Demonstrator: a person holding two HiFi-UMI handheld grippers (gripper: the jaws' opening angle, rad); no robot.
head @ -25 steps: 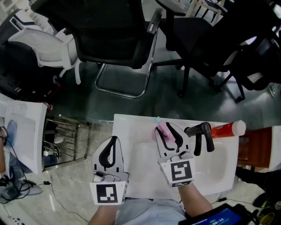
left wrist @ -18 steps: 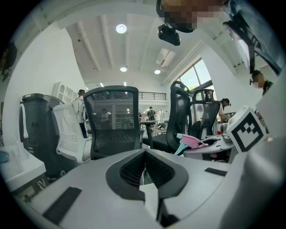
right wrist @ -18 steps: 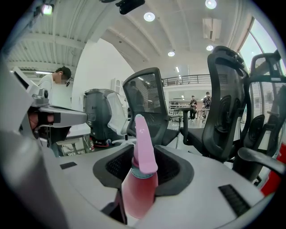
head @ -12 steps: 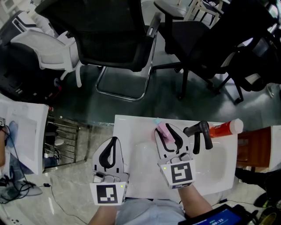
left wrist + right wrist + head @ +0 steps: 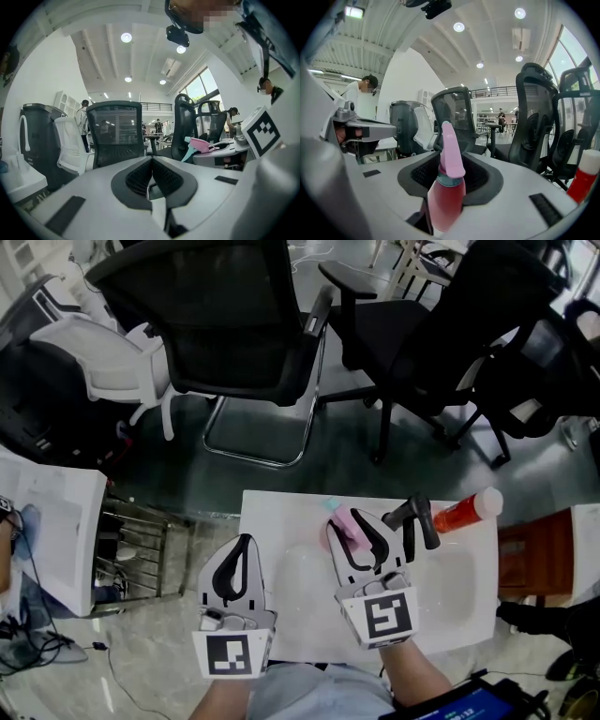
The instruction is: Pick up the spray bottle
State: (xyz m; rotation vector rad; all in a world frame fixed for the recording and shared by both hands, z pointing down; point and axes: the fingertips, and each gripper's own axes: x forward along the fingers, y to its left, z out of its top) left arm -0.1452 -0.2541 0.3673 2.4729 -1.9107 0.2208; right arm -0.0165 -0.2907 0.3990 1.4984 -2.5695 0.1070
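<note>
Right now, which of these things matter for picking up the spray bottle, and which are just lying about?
Part of the job:
- pink spray bottle
- right gripper, clamped on that bottle

Just lying about:
- red bottle with a white cap
- black curved handle beside it
- black office chair
- left gripper, shut and empty

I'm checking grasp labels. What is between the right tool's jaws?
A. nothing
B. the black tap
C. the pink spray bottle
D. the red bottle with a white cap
C: the right gripper view shows the right tool with its jaws closed against the body of the pink spray bottle, which stands upright between them.
</note>
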